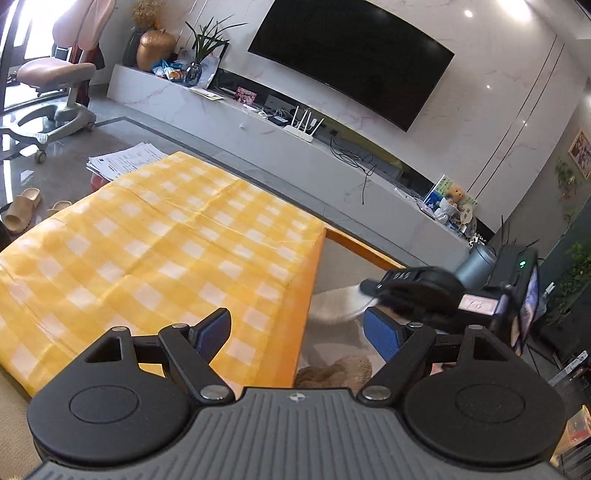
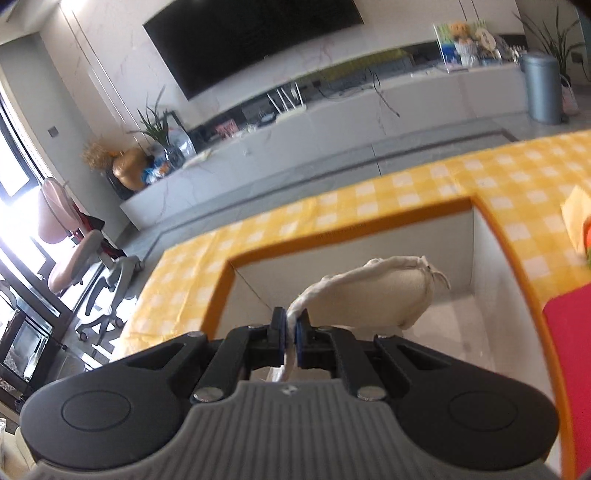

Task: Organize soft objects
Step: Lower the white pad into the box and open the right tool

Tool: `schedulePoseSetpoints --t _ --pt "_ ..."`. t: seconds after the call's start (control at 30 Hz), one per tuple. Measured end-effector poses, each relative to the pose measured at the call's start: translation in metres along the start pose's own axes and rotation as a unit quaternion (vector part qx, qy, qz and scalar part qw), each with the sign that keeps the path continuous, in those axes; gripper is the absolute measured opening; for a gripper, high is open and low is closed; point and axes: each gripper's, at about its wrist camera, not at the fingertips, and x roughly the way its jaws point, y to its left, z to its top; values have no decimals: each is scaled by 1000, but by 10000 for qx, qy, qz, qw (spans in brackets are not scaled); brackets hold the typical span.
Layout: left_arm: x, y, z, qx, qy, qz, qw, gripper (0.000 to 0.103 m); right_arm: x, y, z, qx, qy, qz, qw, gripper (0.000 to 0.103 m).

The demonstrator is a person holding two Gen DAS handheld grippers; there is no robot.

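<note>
White soft toy (image 2: 373,291) was pinched by its edge in right hand-held gripper (image 2: 291,334), hanging ahead over orange-rimmed box (image 2: 369,225); left hand-held gripper (image 1: 297,332) stood wide, empty.

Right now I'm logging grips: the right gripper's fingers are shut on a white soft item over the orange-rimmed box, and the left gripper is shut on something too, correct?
Not quite. The left gripper is open and empty, as the left wrist view shows. The right gripper is shut on the white soft item over the orange-rimmed box.

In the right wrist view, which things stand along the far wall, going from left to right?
Pink chair → gold vase → plant → TV → router → teddy bear → grey bin.
</note>
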Motion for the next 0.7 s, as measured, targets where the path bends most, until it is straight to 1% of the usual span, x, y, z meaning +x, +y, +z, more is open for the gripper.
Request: schedulePoseSetpoints --t 0.1,0.2,0.23,0.27,0.33,0.4,0.43,0.47,0.53,0.6,0.7 --pt "-1 -2 -1 49 -57 107 9999 95 5 4 -8 -28 348 -27 9994 4" --pt "1 -2 -2 5 -34 219 9998 95 5 11 -14 -285 684 -181 9971 15" --pt "1 -1 -2 -61 -46 270 9996 95 4 10 -14 -333 759 -168 9964 33" --pt "1 0 -2 -134 -73 319 9994 95 -1 10 -15 -334 737 -97 9967 41" --pt "-1 1 -1 -217 -144 366 9990 95 -12 12 -14 -558 701 34 9960 40" --pt "-4 0 0 -256 -205 354 9988 95 -26 15 -13 -822 607 -12 9948 41" --pt "-5 -2 0 -249 -224 345 9988 95 -35 16 -12 -930 561 -40 9941 44" --pt "-6 -5 0 -211 -239 338 9989 95 -43 15 -11 -1015 540 -33 9934 47" --pt "-7 -13 -2 -87 -253 347 9990 95 -60 11 -9 -1075 550 -43 9927 49" --pt "-8 -22 -3 22 -254 335 9991 95 -78 4 -4 -1070 512 -81 9929 49" --pt "-10 -39 -7 231 -287 248 9990 95 -107 -6 2 -1164 345 -75 9926 49"
